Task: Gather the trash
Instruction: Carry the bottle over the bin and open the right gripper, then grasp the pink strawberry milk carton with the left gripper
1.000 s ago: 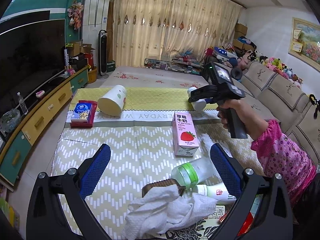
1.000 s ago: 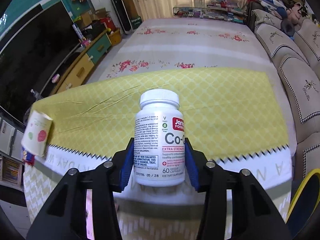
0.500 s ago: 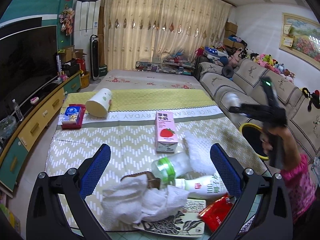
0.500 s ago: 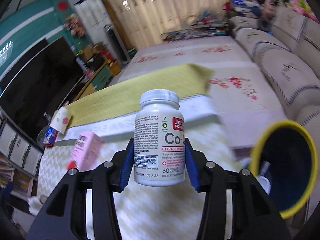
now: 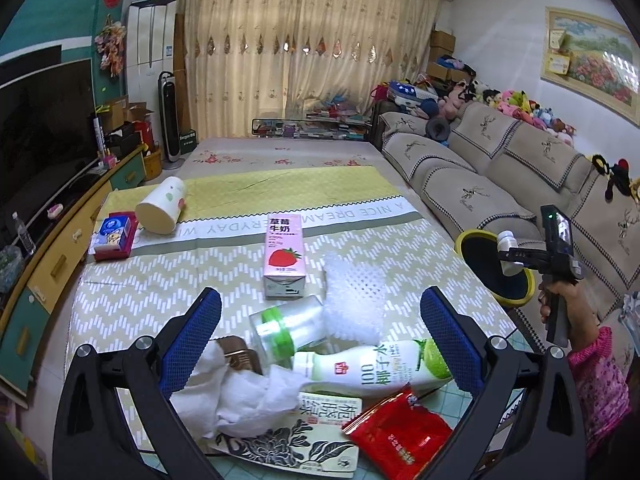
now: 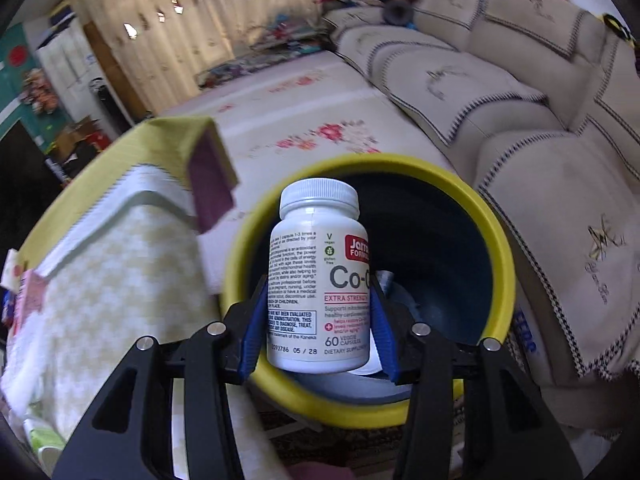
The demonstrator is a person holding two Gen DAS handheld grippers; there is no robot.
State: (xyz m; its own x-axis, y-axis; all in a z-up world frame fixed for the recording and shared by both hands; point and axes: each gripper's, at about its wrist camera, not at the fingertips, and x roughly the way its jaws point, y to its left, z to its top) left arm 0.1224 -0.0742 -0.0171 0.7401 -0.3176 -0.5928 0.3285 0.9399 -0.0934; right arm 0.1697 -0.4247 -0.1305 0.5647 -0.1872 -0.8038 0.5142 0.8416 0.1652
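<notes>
The right gripper (image 6: pixel 318 344) is clenched on a white supplement bottle (image 6: pixel 318 280), its blue pads pressing both sides of the lower body; the bottle stands upright with a ribbed white cap and a red-and-grey label. It hangs over the open mouth of a yellow-rimmed, dark blue trash bin (image 6: pixel 496 240) beside the sofa (image 6: pixel 540 184). The left gripper (image 5: pixel 320 336) is spread wide and empty above trash on the counter (image 5: pixel 132 300): a strawberry milk carton (image 5: pixel 284 256) and a crumpled white tissue (image 5: pixel 240 396).

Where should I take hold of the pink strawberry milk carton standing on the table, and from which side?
Grip the pink strawberry milk carton across its two flat side walls, about mid-height, coming from the near edge with the left hand-held gripper. It stands upright with its front facing that gripper, but the clear bottle lies just in front, so approach from slightly above.
</notes>
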